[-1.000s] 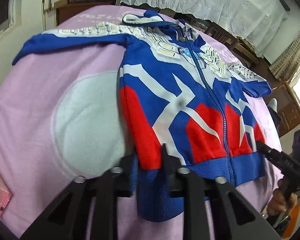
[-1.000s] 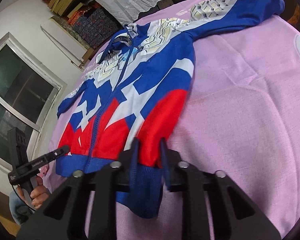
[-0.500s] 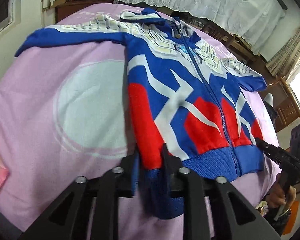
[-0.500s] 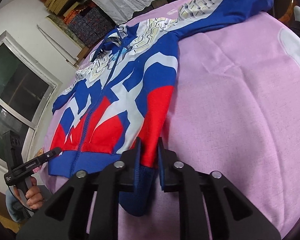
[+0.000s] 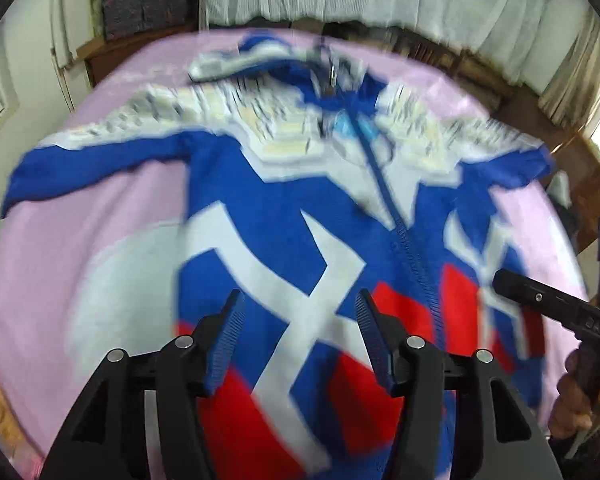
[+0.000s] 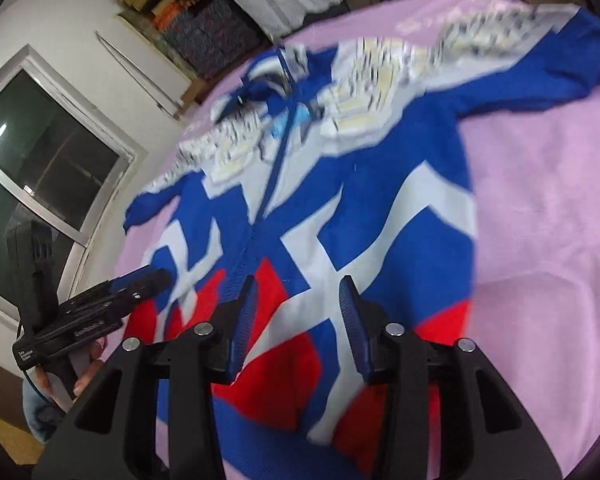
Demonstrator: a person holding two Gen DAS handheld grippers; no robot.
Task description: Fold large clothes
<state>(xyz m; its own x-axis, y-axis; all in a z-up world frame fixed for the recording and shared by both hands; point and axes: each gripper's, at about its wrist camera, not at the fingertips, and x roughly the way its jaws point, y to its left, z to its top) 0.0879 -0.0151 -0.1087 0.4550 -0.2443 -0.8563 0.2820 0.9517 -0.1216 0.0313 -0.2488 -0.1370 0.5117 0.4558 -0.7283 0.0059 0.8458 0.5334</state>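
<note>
Zip-front jacket [image 5: 300,208], blue, white and red, spread face up on pink cover [image 5: 80,240]; sleeves out to either side, hood at the far end, hem nearest both grippers; laid flat and open, presumably so a fold can start from clean edges.

Left gripper [image 5: 300,320] above the lower front panel, jaws opening, nothing pinched between them; cloth lying slack underneath, not lifted. Right gripper [image 6: 296,312] likewise over the lower front, just right of the zip line [image 6: 276,168], jaws opening, no cloth in the pads; reads as both hems let go after a straightening tug, though only a judgement.

Seen from the left gripper, the other tool [image 5: 556,312] off to its right at the jacket's edge, a hand [image 5: 580,400] on its grip.

Containers: stacked patterned boxes [image 6: 216,36] far ahead-left of the right gripper, against the wall; contents not visible. Heavy motion blur throughout.
</note>
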